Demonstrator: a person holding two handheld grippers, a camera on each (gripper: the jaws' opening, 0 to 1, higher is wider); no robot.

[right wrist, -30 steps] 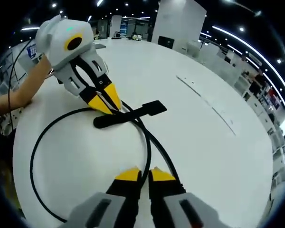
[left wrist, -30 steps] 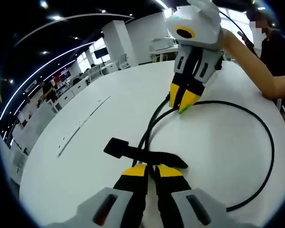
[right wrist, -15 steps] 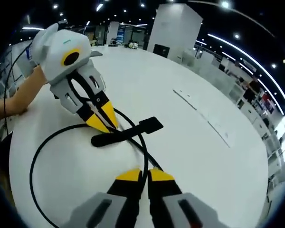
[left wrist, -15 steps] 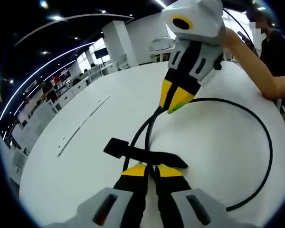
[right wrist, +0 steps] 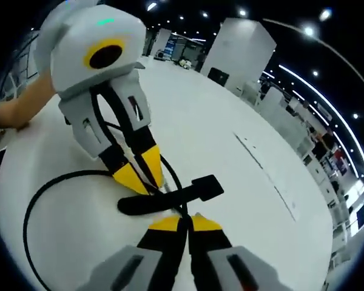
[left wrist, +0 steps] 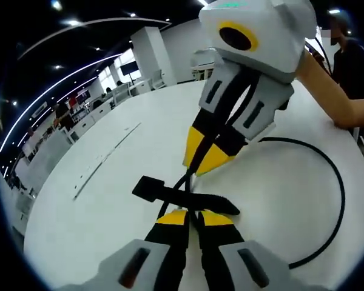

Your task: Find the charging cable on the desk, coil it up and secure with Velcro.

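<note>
Black cable [left wrist: 337,200] is lying looped on the white desk [left wrist: 109,200], strap [left wrist: 170,194] across it. Both grippers, left [left wrist: 193,213] and right [right wrist: 183,219], are clamping the cable beside the strap. Risk: the loop springing open if either slips.

Your right tool [left wrist: 201,162] has a white rounded housing with a yellow ring, grey links, and black jaws with yellow tips. Your left tool [right wrist: 142,177] looks the same, with a small green light on top.
</note>
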